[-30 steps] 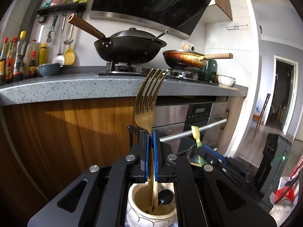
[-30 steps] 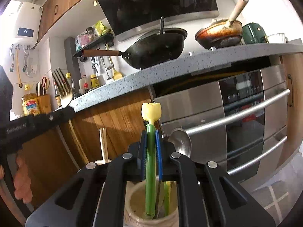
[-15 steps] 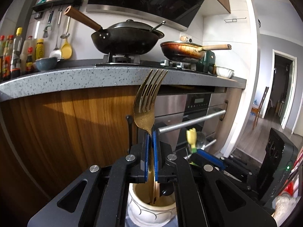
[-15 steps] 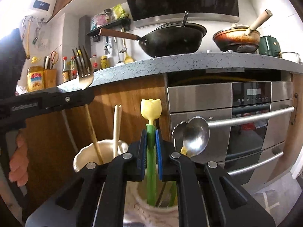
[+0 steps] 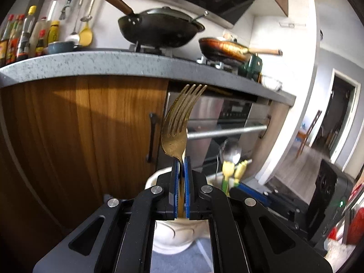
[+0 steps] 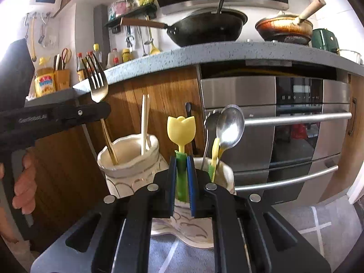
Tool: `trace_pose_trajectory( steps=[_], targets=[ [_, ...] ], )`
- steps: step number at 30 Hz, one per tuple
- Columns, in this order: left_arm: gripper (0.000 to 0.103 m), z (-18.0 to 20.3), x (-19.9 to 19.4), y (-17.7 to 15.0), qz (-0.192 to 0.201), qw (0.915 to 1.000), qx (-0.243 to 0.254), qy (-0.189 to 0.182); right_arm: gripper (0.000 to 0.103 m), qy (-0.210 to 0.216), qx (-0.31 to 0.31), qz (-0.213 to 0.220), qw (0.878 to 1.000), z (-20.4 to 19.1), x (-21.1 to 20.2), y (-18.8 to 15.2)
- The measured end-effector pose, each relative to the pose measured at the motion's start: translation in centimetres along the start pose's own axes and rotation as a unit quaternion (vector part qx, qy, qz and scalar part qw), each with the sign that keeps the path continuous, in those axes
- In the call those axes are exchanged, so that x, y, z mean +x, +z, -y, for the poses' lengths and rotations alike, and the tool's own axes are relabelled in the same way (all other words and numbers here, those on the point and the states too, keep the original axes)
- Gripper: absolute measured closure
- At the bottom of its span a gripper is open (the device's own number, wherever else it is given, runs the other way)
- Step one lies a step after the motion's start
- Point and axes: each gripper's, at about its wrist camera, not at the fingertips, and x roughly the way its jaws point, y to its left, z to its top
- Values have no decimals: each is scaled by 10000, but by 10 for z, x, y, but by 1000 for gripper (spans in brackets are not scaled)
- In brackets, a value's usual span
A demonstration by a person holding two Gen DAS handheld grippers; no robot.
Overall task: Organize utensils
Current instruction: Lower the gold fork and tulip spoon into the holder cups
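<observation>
Your left hand-held gripper (image 5: 181,170) is clamped on a gold fork (image 5: 176,127), tines up, its handle reaching down into the left cream pot (image 6: 129,159) beside two pale chopsticks (image 6: 145,122). Your right hand-held gripper (image 6: 181,170) pinches the green stem of a yellow tulip-topped utensil (image 6: 181,129) over the right pot (image 6: 224,173), where two steel spoons (image 6: 229,125) stand. Behind are an oven (image 6: 284,125) and a grey surface (image 6: 227,51) bearing a black wok (image 6: 204,29).

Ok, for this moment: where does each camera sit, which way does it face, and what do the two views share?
Left wrist: on the left gripper, facing the wooden cabinets and oven; its jaws clamp a gold fork above a cream holder.
Right wrist: on the right gripper, facing the same counter front; it grips a tulip-topped utensil; fingers of the left hand show.
Shared: the fork, the tulip utensil, the wok.
</observation>
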Motion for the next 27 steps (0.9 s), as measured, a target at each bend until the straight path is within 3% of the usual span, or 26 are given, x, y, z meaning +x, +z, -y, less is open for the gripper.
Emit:
trace_pose_trajectory(
  steps=[8, 20, 27],
  targets=[
    [98, 6, 16, -14, -319, 9992, 227, 35, 94, -36, -47, -231, 9997, 2, 13, -4],
    [98, -8, 21, -13, -336, 9994, 63, 63, 92, 13, 61, -432, 9990, 1, 24, -1],
    [95, -14, 21, -11, -346, 9993, -35, 148, 76, -17, 132, -361, 9993, 3, 22, -1]
  ],
)
